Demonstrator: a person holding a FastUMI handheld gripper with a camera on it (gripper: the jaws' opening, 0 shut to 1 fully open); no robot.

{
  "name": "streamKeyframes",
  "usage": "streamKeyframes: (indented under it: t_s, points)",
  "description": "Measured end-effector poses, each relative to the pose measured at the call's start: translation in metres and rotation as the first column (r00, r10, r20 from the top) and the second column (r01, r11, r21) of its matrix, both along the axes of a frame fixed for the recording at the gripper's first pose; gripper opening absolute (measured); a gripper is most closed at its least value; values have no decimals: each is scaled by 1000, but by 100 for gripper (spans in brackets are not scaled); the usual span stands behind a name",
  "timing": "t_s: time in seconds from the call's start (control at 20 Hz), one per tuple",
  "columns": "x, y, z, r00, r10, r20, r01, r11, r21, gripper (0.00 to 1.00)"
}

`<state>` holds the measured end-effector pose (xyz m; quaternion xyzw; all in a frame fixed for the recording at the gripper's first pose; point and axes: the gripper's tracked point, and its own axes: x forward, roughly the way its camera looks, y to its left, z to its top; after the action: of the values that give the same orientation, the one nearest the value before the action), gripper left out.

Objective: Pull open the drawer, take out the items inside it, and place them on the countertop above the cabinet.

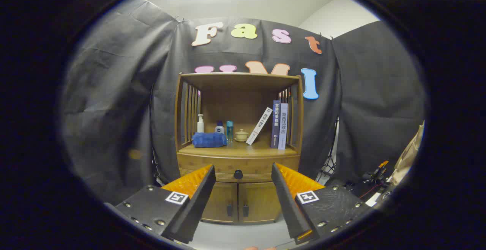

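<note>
Ahead, the gripper [243,174] jaws gape empty before the shut drawer [238,166], its countertop [258,149] seemingly cluttered.

The gripper [243,174] carries 2 wedge-shaped fingers, set wide apart with nothing between them. Each finger tapers to a narrow tip, and its upper face bears a fine diamond-knurled texture. Each finger mounts on a black block with a pebbled surface. Each block carries 1 square black-and-white fiducial marker beside the finger root. Round silver screw heads line the outer edges of both blocks.
</note>
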<state>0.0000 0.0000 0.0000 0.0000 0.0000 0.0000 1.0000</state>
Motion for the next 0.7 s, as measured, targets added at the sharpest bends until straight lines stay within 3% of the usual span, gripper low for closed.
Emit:
streamKeyframes:
  t_s: [0.7]
  points:
    - [20,3,-9,999,-34,2,34,999,-11,89]
